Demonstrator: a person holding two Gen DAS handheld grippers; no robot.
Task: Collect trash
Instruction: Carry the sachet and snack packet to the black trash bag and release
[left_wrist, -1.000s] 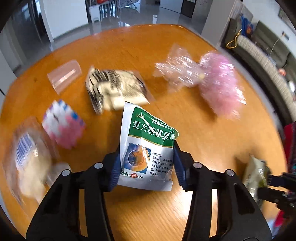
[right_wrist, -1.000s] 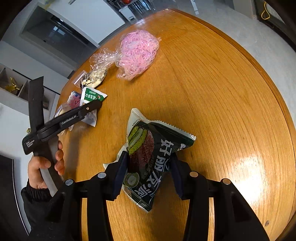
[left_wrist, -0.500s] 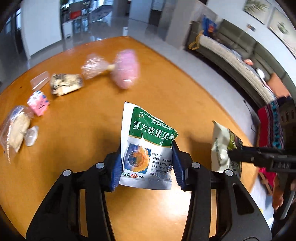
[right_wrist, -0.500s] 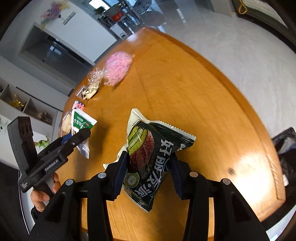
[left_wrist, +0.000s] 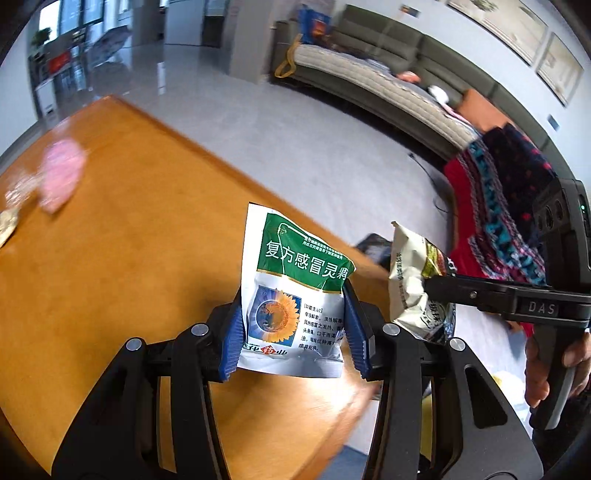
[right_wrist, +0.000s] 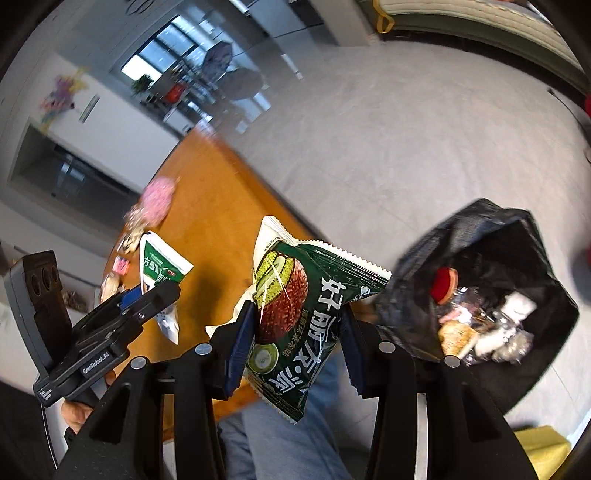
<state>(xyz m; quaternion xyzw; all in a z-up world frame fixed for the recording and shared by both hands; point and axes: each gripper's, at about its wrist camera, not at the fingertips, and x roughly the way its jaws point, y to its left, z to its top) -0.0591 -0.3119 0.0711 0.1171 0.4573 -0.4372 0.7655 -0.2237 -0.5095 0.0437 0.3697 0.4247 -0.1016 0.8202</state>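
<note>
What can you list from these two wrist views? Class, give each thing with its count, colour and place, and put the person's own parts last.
Green-and-white medicine sachet: 1, green top, white bottom, sunflower print; clamped in the left gripper.
Dark green snack packet: 1, dark green with white lettering; clamped in the right gripper.
Black bin bag: 1, black, open, on the floor right of the table; a red cap and other trash inside.
Pink shredded bundle: 1, pink, blurred; far side of the table.
Round wooden table: 1, orange-brown; under both grippers.
Grey sofa: 1, grey-green; against the far wall.
Left gripper: 1, black with blue pads; shut on the sachet.
Right gripper: 1, black with blue pads; shut on the packet.
</note>
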